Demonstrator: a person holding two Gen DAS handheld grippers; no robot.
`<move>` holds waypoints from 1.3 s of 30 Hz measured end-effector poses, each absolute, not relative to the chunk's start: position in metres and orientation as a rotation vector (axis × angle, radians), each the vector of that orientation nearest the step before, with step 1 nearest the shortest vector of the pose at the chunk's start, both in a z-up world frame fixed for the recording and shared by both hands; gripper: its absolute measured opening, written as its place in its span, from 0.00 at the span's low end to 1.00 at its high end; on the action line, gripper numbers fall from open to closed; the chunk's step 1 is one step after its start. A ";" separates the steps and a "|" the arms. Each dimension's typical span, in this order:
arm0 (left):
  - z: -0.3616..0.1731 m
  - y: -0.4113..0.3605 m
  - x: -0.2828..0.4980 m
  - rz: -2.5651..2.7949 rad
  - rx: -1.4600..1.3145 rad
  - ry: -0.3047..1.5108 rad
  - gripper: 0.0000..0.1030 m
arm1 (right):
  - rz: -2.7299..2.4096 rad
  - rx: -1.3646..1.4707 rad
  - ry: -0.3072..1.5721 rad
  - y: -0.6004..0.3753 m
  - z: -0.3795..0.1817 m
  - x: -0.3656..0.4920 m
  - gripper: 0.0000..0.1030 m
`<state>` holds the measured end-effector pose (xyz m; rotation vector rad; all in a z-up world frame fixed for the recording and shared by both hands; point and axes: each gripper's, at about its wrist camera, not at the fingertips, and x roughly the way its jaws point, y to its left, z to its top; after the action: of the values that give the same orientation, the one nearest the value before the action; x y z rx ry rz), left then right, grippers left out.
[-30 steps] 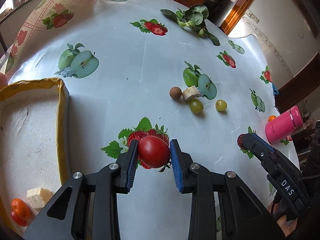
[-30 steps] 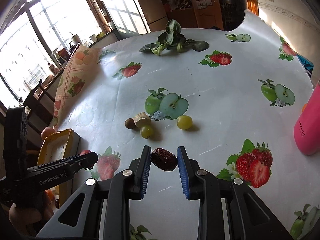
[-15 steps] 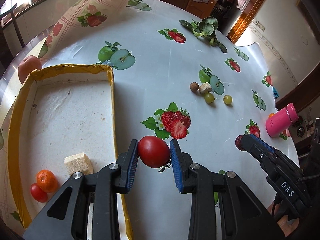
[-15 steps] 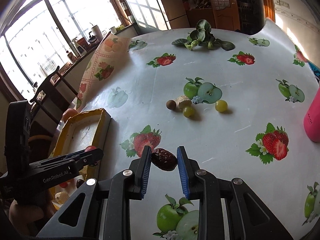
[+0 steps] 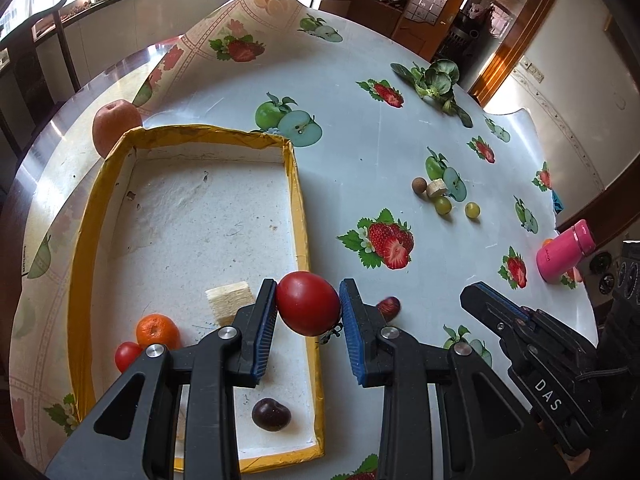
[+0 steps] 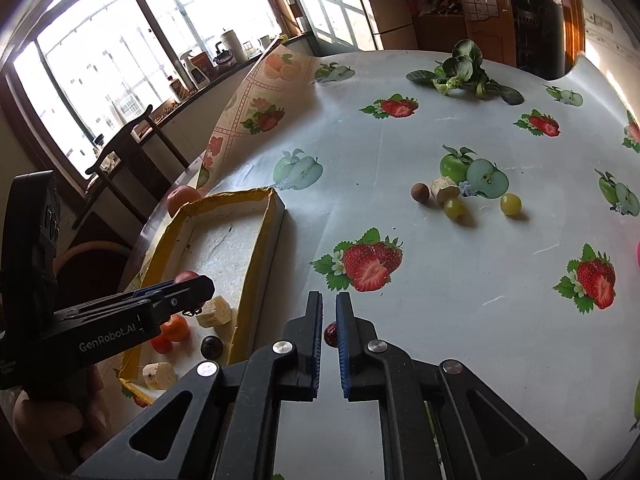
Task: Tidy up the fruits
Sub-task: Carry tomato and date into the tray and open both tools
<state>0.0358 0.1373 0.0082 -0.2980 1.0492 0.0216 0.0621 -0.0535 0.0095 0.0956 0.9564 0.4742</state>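
My left gripper (image 5: 308, 316) is shut on a red tomato (image 5: 307, 309) and holds it above the right wall of the yellow-rimmed tray (image 5: 298, 184). The tray holds a tangerine (image 5: 157, 330), a small red tomato (image 5: 127, 355), a dark plum (image 5: 271, 413) and a pale cube (image 5: 229, 301). My right gripper (image 6: 329, 342) has its jaws nearly closed with nothing between them. The dark red date (image 6: 330, 333) lies on the table below its tips, also seen in the left wrist view (image 5: 389, 306). Two green grapes (image 6: 511, 204), a brown ball (image 6: 420, 192) and a pale chunk (image 6: 444, 189) lie farther out.
A peach-coloured apple (image 5: 114, 124) sits behind the tray at the table's edge. Leafy greens (image 5: 434, 82) lie at the far side. A pink bottle (image 5: 562, 254) stands at the right. The tablecloth (image 6: 460, 280) is folded up at the far left.
My left gripper carried the tomato left to the tray's wall. My right gripper let go of the date, which now lies on the table, and its jaws closed nearly together.
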 end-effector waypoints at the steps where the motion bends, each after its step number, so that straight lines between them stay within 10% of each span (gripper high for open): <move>1: 0.008 0.141 0.034 0.026 -0.304 1.049 0.28 | 0.479 0.084 0.959 -0.049 0.009 0.062 0.07; 19: 0.008 0.178 0.022 0.077 -0.346 1.038 0.28 | 0.599 -0.070 1.141 0.023 -0.068 0.070 0.32; 39: 0.003 0.197 0.028 0.090 -0.356 1.044 0.28 | 0.614 -0.014 1.014 0.037 -0.020 0.088 0.20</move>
<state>0.0278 0.1968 0.0031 -0.3558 1.0440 0.0903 0.0880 0.0365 -0.0204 -0.0145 1.0141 0.6138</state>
